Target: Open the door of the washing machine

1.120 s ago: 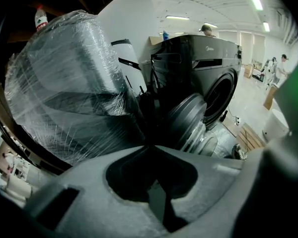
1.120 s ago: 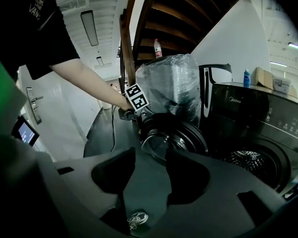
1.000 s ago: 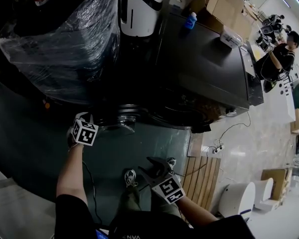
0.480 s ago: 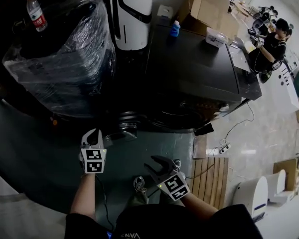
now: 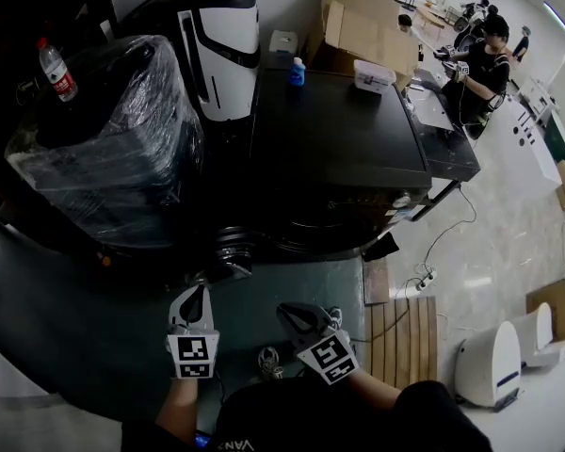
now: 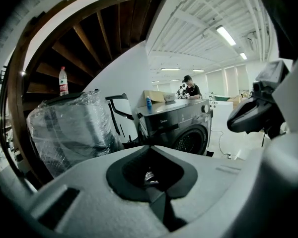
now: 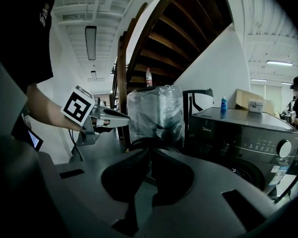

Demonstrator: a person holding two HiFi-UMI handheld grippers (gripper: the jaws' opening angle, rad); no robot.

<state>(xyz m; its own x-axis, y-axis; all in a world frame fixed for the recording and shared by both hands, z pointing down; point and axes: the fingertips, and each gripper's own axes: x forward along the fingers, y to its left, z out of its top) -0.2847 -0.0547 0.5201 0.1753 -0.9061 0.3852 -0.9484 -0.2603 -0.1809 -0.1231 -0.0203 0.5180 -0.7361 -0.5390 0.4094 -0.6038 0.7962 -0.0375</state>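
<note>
The washing machine (image 5: pixel 339 139) stands at the far centre of the scene. Its round door (image 6: pixel 189 141) is closed on the near front face, and a plastic-wrapped bundle (image 5: pixel 104 158) sits to its left. The left gripper (image 5: pixel 199 293) and right gripper (image 5: pixel 289 312) hang side by side near the person, well apart from the door. Each has its fingers pressed together with nothing between them.
</note>
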